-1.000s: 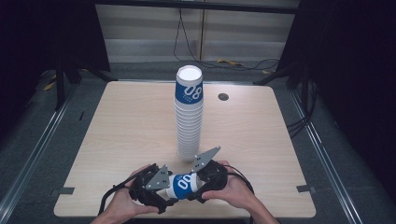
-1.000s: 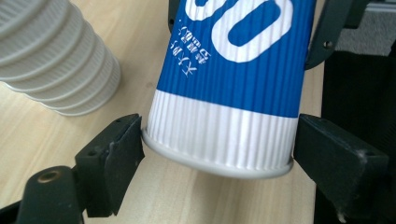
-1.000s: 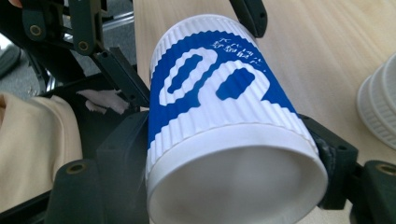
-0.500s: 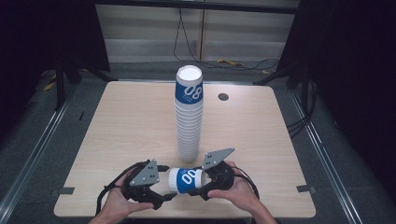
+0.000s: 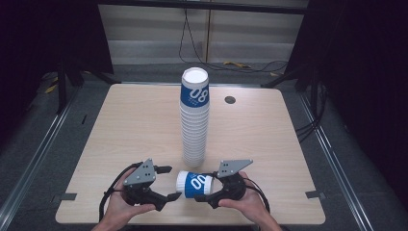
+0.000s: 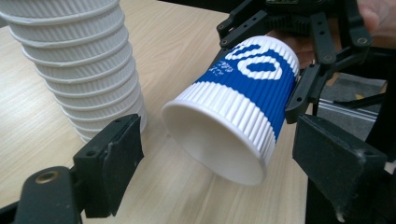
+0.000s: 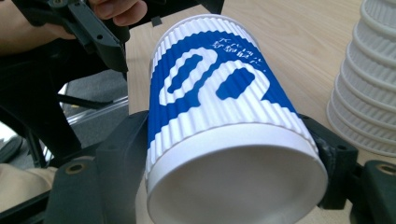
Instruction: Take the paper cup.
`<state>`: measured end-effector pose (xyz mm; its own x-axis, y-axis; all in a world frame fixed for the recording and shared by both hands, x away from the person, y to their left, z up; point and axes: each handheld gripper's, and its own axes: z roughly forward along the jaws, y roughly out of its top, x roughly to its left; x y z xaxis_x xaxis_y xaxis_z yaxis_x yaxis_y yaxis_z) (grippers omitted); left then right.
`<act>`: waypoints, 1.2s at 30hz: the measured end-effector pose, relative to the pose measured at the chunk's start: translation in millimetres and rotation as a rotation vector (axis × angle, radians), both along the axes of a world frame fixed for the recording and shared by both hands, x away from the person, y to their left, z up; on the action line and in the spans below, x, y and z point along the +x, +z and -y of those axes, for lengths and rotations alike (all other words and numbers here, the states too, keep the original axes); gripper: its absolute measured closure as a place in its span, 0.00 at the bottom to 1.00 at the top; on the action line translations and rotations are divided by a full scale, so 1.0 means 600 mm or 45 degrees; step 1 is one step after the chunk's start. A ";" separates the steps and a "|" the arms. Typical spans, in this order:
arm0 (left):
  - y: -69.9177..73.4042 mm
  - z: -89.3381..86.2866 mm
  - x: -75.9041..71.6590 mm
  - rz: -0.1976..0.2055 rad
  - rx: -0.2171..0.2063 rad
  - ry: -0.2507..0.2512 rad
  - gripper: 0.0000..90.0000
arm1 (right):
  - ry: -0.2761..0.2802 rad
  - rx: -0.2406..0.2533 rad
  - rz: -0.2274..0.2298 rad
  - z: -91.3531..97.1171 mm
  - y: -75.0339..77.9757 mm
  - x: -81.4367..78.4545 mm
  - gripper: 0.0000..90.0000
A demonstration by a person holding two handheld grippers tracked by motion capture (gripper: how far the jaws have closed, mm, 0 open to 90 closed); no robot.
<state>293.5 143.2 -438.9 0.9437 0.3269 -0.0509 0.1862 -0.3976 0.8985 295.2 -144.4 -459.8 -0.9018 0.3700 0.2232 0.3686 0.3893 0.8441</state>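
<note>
A tall stack of white ribbed paper cups [image 5: 195,125] stands mid-table, topped by a blue-banded cup; its lower part is seen as the stack [image 6: 74,60] and the stack [image 7: 364,88]. A single blue-and-white cup [image 5: 195,184] lies sideways above the table's near edge. My right gripper [image 5: 208,186] is shut on its base end, and the cup [image 7: 219,102] sits between its jaws. The cup's [image 6: 238,102] open rim points at my left gripper [image 5: 167,183], which is open, jaws apart on either side of the rim without touching it. My left gripper [image 6: 224,140] holds nothing.
The wooden table [image 5: 125,125] has a dark round grommet hole [image 5: 230,100] at the back right. The stack stands just behind the held cup. Cables lie on the floor beyond the far edge. Both hands are close to the near edge.
The two grippers were close together around the cup; my left gripper has drawn back to the left and stands open. The cup stays in my right gripper, shifted slightly right.
</note>
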 end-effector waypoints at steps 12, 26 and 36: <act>0.000 -0.025 0.008 -0.087 -0.197 0.037 0.17 | -0.063 0.145 0.021 0.003 -0.013 0.002 0.29; 0.005 -0.024 0.007 -0.088 -0.245 0.002 0.17 | -0.072 0.336 0.012 0.006 -0.015 0.004 0.29; 0.006 -0.025 0.009 -0.095 -0.276 0.000 0.17 | -0.059 0.376 0.061 -0.002 -0.017 -0.002 0.29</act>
